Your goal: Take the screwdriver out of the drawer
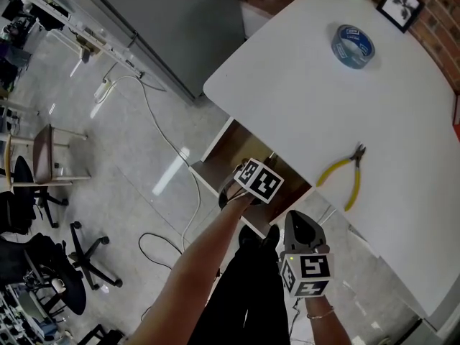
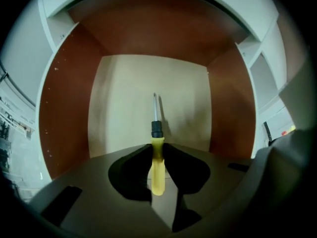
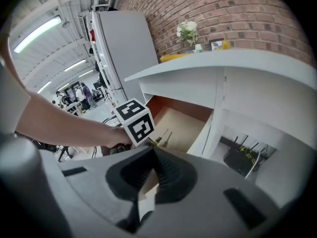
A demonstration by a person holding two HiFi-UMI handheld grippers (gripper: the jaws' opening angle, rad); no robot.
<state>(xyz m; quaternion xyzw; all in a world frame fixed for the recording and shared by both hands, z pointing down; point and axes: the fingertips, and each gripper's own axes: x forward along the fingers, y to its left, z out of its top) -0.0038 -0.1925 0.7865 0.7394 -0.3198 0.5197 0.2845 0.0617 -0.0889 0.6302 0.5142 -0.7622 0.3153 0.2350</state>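
The drawer [image 1: 214, 155] stands pulled out under the white table [image 1: 302, 92]; its pale floor and brown walls [image 2: 64, 108] fill the left gripper view. My left gripper [image 2: 157, 148] reaches steeply down into it and is shut on the yellow handle of the screwdriver [image 2: 157, 165], whose black collar and metal shaft point away over the drawer floor. In the head view the marker cube hides most of my left gripper [image 1: 231, 192]. My right gripper [image 1: 298, 223] hangs in front of the drawer, shut with nothing in it [image 3: 153, 155]; from there the screwdriver [image 3: 161, 137] shows just past the cube.
Yellow-handled pliers [image 1: 345, 175] and a blue tape roll [image 1: 353, 47] lie on the table, a framed picture [image 1: 399, 4] at its far edge. A white cable [image 1: 167, 146] runs across the floor left of the drawer. Office chairs [image 1: 43, 264] stand at the far left.
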